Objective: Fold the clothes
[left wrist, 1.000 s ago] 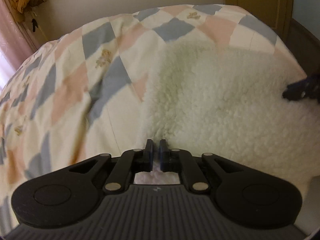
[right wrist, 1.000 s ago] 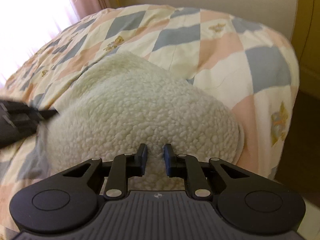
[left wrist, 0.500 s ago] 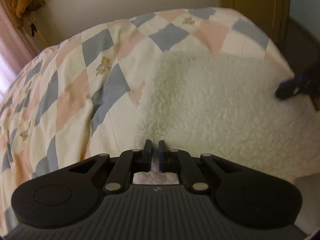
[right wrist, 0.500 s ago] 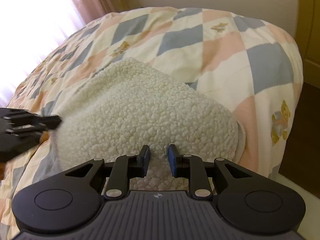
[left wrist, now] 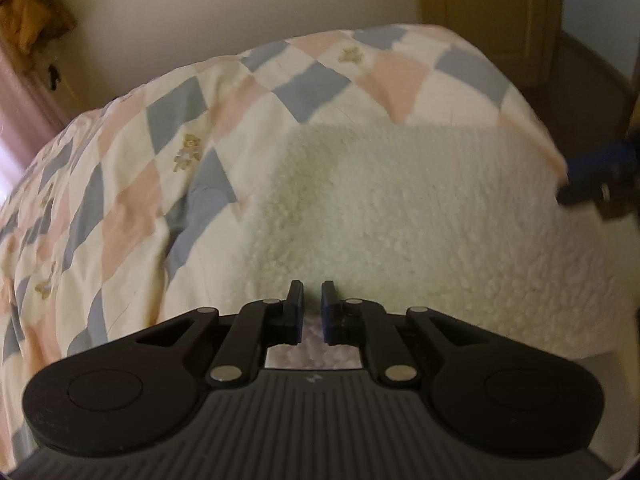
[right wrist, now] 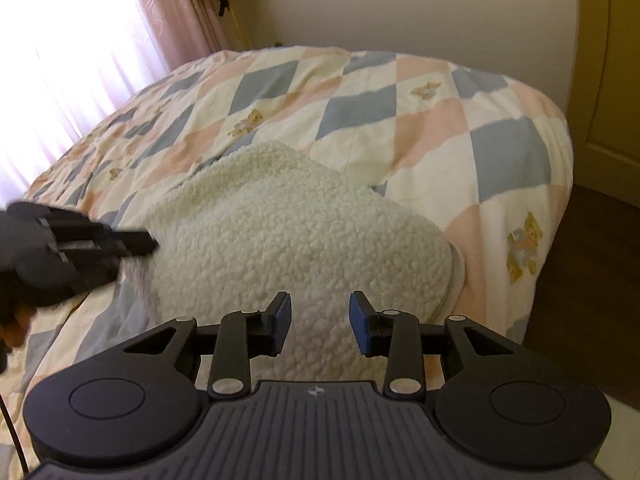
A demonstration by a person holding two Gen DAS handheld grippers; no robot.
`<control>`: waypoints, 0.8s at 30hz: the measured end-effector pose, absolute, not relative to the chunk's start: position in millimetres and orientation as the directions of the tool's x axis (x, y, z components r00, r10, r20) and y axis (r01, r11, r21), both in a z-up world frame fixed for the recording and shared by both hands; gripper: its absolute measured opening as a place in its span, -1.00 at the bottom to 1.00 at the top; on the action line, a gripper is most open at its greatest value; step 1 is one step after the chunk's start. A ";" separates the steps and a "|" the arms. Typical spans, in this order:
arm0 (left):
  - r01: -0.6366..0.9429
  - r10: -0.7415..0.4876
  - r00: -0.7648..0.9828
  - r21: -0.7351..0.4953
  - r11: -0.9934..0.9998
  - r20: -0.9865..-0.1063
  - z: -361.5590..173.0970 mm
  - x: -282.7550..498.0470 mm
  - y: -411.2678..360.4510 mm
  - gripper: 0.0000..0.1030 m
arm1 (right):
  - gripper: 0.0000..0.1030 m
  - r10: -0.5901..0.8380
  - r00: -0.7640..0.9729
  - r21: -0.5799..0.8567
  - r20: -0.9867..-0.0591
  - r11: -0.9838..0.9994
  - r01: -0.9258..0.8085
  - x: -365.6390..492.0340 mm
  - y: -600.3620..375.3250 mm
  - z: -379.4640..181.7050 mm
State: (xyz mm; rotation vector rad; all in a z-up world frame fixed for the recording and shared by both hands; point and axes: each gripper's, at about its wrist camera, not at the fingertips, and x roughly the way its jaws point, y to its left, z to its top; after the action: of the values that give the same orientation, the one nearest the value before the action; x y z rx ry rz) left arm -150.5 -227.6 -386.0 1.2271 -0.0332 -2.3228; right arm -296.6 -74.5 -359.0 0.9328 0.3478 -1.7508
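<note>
A cream fleece garment [left wrist: 400, 216] lies folded on the bed near its front edge; it also shows in the right wrist view [right wrist: 288, 240]. My left gripper [left wrist: 311, 300] sits at the garment's near left edge, jaws slightly apart, with fleece showing between them. It appears from the side in the right wrist view [right wrist: 132, 242]. My right gripper [right wrist: 319, 316] is open above the garment's near right part, holding nothing. Its blurred tip shows at the right edge of the left wrist view [left wrist: 592, 172].
The bed has a quilt [right wrist: 360, 112] of blue, pink and cream diamonds with teddy bears. A pink curtain [right wrist: 168, 12] and bright window are at the left. A yellow door [right wrist: 608, 80] and dark floor [right wrist: 592, 280] lie to the right of the bed.
My right gripper has opened wide and pulled back from the fleece. My left gripper's jaws have parted a little. Both cameras have risen and drawn back slightly.
</note>
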 end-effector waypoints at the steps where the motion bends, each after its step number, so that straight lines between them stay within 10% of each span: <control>1: 0.424 -0.445 -0.462 0.250 -0.870 -0.767 -389.3 -152.3 -227.6 -0.97 | -0.31 -0.677 -0.138 0.187 -0.723 -0.383 0.905 -295.7 -79.5 -361.9; 24: 0.452 -0.423 -0.453 0.207 -0.868 -0.785 -411.2 -162.9 -220.8 -1.00 | -0.11 -0.552 -0.105 0.062 -0.827 -0.277 0.959 -267.1 -73.5 -402.9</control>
State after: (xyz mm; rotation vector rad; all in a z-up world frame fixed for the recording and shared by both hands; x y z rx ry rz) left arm -162.9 -220.8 -411.2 1.2363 0.0434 -2.3122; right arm -267.1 -73.5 -402.9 0.9297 0.6175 -1.6538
